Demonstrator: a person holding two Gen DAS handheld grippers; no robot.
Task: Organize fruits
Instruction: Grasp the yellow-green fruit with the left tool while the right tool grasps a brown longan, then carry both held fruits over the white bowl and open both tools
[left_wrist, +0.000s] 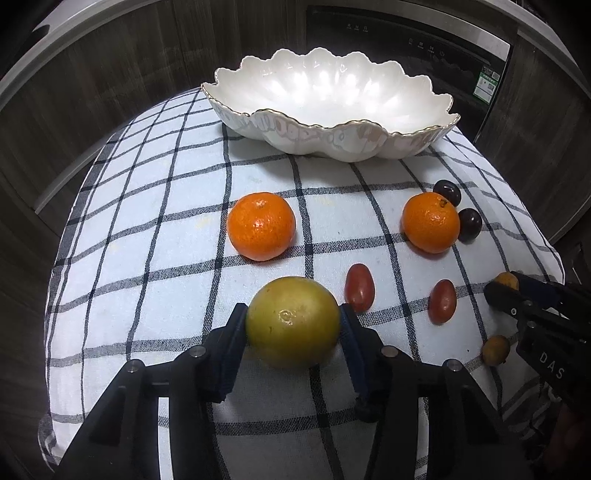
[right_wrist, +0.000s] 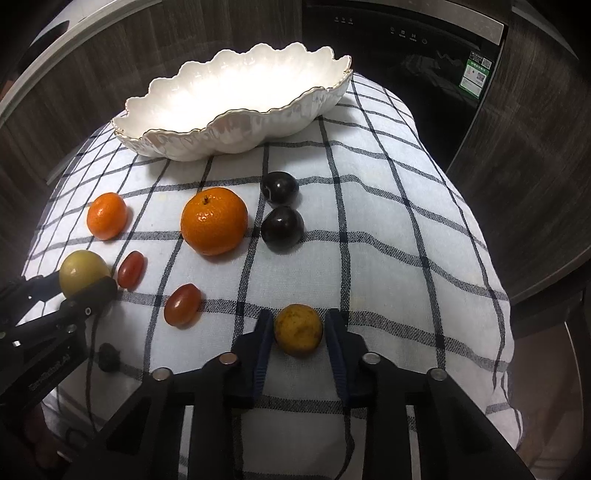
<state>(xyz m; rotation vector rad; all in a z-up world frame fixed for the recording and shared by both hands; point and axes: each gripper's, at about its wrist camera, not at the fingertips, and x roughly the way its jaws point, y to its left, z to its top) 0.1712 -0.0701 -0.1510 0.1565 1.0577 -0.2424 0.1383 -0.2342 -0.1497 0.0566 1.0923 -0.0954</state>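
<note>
Left claw (left_wrist: 293, 325): I had its pads pressed on both sides of the yellow-green fruit (left_wrist: 293, 326), which sat on the cloth (left_wrist: 147, 236) near my end.
Right claw (right_wrist: 298, 332): clamped on the small yellow fruit (right_wrist: 298, 329), also resting on the cloth, near the front right.
Desk: I could not see it; the white cloth with dark checks covered everything and hung over the edges.
Bowl (left_wrist: 258, 122): white, scalloped, gold-edged, nothing in it, standing at the far end of the cloth.
Oranges: one (left_wrist: 261, 226) just beyond the yellow-green fruit, another (left_wrist: 430, 222) to the right, touching two plums (left_wrist: 470, 224).
Tomatoes: two (left_wrist: 359, 287), small and red, lay between my claws, apart from each other.
Other fruit: one more small yellow fruit (left_wrist: 496, 350) lay beside the right claw in the left view.
Room: dark wood-grain panels (right_wrist: 535, 147) all around, a pale curved band (left_wrist: 92, 44) at upper left, and a black appliance (right_wrist: 424, 74) with a green sticker (right_wrist: 474, 75) behind the bowl.
</note>
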